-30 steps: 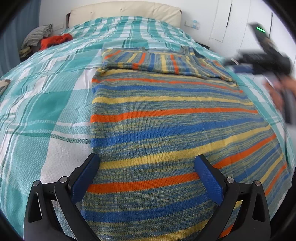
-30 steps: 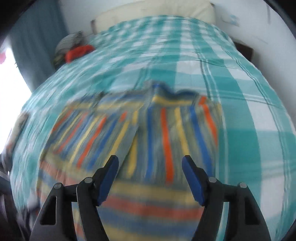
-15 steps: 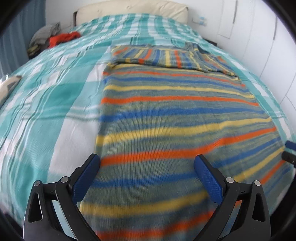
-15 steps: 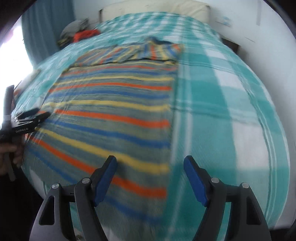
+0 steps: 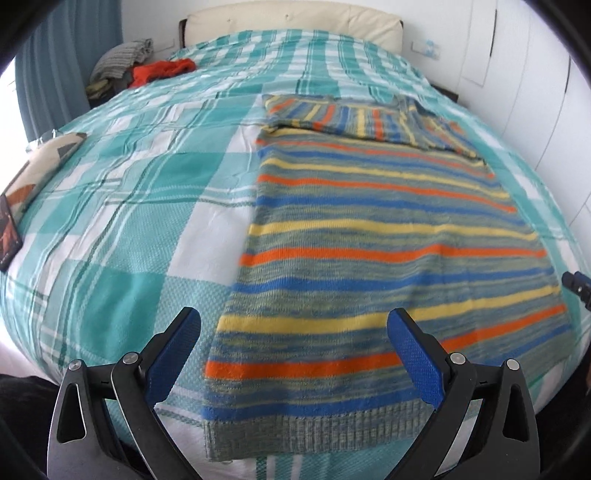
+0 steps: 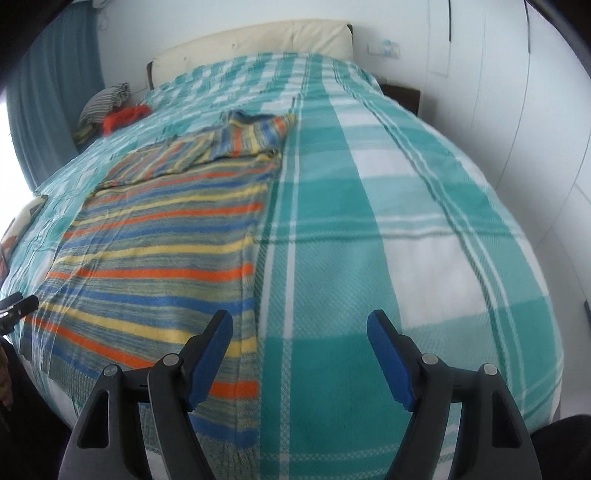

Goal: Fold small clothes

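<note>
Striped sweater (image 5: pixel 376 236) flat on the plaid bed (image 5: pixel 122 229), both claws spread wide and holding nothing.

Its sleeves are folded across the far end, so the neck is hard to make out; the ribbed hem lies nearest, at the bed's near edge, and the long axis runs from hem toward the headboard (image 5: pixel 291 18). The left gripper (image 5: pixel 293 354) hovers over the hem's left corner; the right gripper (image 6: pixel 299 360) hovers at the sweater's right edge, mostly over bare blanket. A clothes pile (image 5: pixel 144 68) sits far left by the curtain (image 5: pixel 55 62); a pillow (image 5: pixel 40 166) is cut off at the left.
</note>
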Demonstrator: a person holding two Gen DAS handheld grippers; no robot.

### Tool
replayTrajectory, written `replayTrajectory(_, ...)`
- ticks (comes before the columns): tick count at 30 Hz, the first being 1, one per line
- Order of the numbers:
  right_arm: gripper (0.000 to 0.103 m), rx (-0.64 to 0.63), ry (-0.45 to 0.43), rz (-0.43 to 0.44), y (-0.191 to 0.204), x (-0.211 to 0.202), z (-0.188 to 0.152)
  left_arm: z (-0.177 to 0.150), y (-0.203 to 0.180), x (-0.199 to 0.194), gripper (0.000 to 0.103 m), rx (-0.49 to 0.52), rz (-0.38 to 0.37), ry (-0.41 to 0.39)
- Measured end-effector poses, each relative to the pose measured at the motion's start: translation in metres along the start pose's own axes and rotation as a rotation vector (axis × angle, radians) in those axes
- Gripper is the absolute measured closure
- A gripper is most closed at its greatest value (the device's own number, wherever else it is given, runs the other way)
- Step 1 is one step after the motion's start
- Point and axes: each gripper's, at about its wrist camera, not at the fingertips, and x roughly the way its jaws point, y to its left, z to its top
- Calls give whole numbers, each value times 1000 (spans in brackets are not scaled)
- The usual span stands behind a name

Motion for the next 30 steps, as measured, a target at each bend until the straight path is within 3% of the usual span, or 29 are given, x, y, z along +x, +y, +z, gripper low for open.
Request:
replayTrajectory(7, 28, -16, 36, -7, 4, 11, -6, -3, -2, 12, 2, 8, 16, 46)
replayTrajectory(30, 20, -11, 62, 5, 8, 21, -15, -7, -3, 20, 1, 22, 30, 70)
